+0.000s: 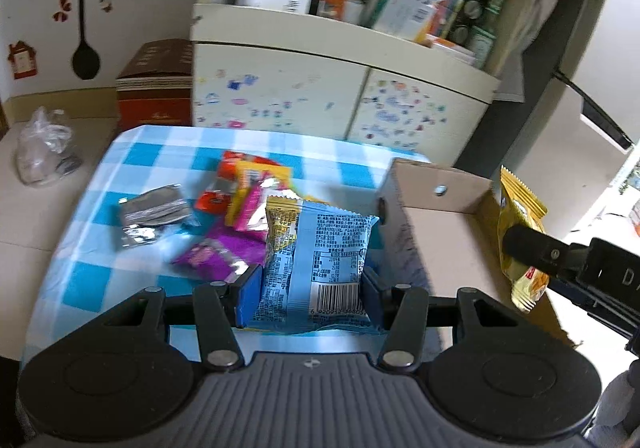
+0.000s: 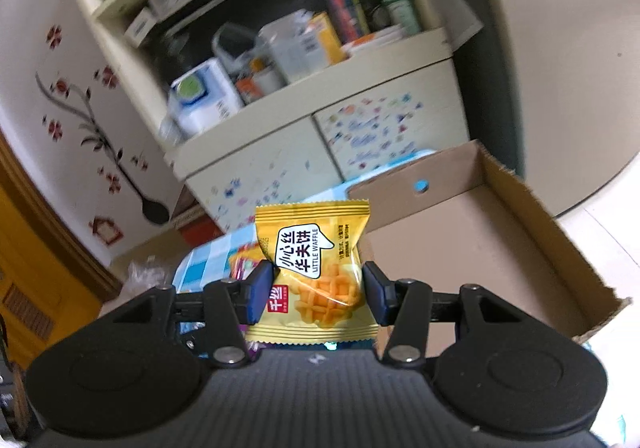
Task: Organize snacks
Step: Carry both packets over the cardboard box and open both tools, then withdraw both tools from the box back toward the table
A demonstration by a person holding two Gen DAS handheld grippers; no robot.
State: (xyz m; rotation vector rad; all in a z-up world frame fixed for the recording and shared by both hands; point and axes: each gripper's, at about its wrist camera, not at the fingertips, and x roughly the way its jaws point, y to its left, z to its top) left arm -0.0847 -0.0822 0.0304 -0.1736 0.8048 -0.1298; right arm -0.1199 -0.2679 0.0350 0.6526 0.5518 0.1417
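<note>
My left gripper (image 1: 310, 294) is shut on a light blue snack packet (image 1: 320, 260), held above the blue checked tablecloth (image 1: 132, 163). My right gripper (image 2: 319, 294) is shut on a yellow Little Waffle packet (image 2: 316, 272); in the left wrist view that packet (image 1: 520, 224) hangs at the right edge of the open cardboard box (image 1: 440, 232). The box (image 2: 472, 248) lies just right of the packet in the right wrist view. Loose snacks lie on the cloth: a silver packet (image 1: 154, 213), a purple one (image 1: 220, 252), and orange, yellow and pink ones (image 1: 250, 183).
A cream cabinet with doodled doors (image 1: 340, 95) stands behind the table, its shelf crammed with boxes. A red-brown carton (image 1: 154, 87) and a clear plastic bag (image 1: 44, 151) sit to the left. A sticker-decorated wall (image 1: 80, 7) is at the far left.
</note>
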